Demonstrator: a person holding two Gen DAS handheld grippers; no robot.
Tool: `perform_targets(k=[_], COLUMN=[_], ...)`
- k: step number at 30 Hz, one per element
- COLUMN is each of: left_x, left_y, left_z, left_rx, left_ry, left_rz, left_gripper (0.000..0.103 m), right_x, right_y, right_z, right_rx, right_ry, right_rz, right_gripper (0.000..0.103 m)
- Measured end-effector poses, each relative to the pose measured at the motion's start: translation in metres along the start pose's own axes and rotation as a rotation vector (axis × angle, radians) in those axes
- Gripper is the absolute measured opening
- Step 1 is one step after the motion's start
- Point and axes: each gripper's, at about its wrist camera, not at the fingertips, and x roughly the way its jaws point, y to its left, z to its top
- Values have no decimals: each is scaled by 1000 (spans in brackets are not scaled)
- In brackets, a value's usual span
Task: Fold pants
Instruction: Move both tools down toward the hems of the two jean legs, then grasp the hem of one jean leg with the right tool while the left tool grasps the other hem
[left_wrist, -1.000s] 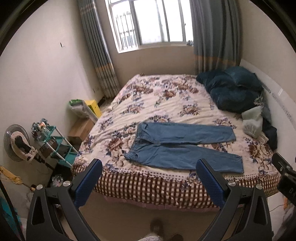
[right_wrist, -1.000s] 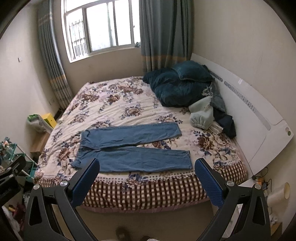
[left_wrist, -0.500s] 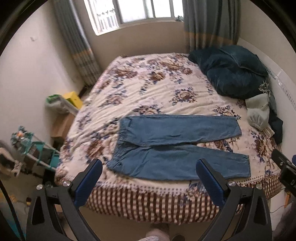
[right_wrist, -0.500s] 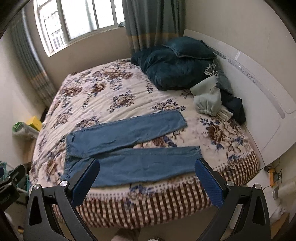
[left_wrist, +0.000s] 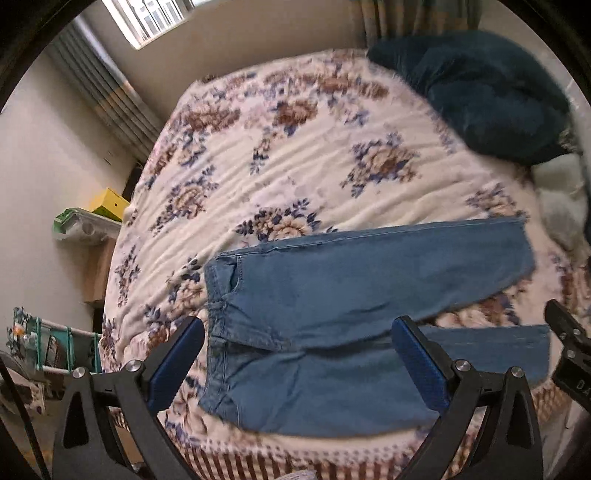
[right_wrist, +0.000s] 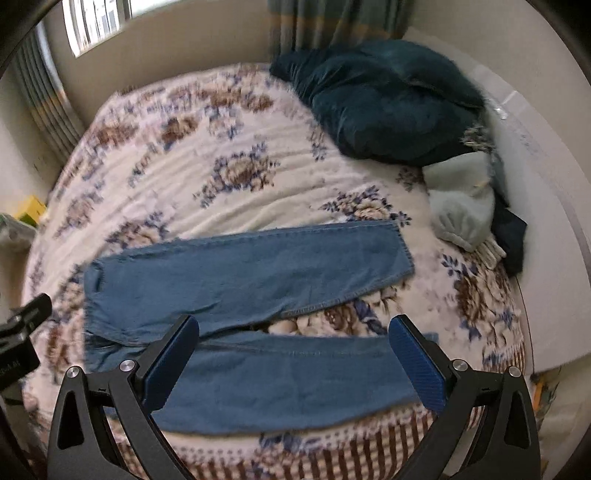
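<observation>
- I see the blue denim pants (left_wrist: 332, 325) spread flat on the floral cream bedspread (left_wrist: 295, 155), near its checked front edge, legs parted in a V.
- My left gripper (left_wrist: 297, 363) is spread wide and empty, framing the waistband end.
- My right gripper (right_wrist: 293, 363) is spread wide too, over the near leg.
- Only the left view shows the yellow box (left_wrist: 110, 201) clearly; only the right shows the pale grey bundled garment (right_wrist: 461, 210) beside the dark teal pillows (right_wrist: 380, 103).
</observation>
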Motion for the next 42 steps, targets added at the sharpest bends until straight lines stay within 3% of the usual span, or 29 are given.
perform_targets(k=[5,11,16,20,23,31,32,34,36,38,42], left_x=[104,222,310,350,373,385,383,373,359,345,322], left_y=[-18,-59,-84,-98,-100,-104,-105,-107,-104,-95,-69], left_z=[43,96,120,123,120,133,133,128,122,120,123], left_rx=[87,299,451,597,650,671,669,668,655,632,576], left_ry=[129,209,354,437,551,597,591,571,553,535,494], left_rz=[-14,-13,-150,-235,-296,-339,-340,-356,-365,-367,-379], left_gripper=[103,103,100,99,99,95,89,75,51,35,11], right_x=[116,260,370,426,457,517,519,519,519,519,517], right_y=[20,59,96,120,132,142,142,140,140,137,131], right_z=[53,103,123,125,131,134,133,133,133,131,131], right_rx=[-52,-270,-477,-686,-807,-881,-875,-857,-852,-853,-789], right_ry=[111,266,393,469,500,606,611,627,643,654,634], right_rz=[8,-7,69,78,74,183,203,267,303,309,322], right_gripper=[103,103,103,103,103,99,92,67,34,19,11])
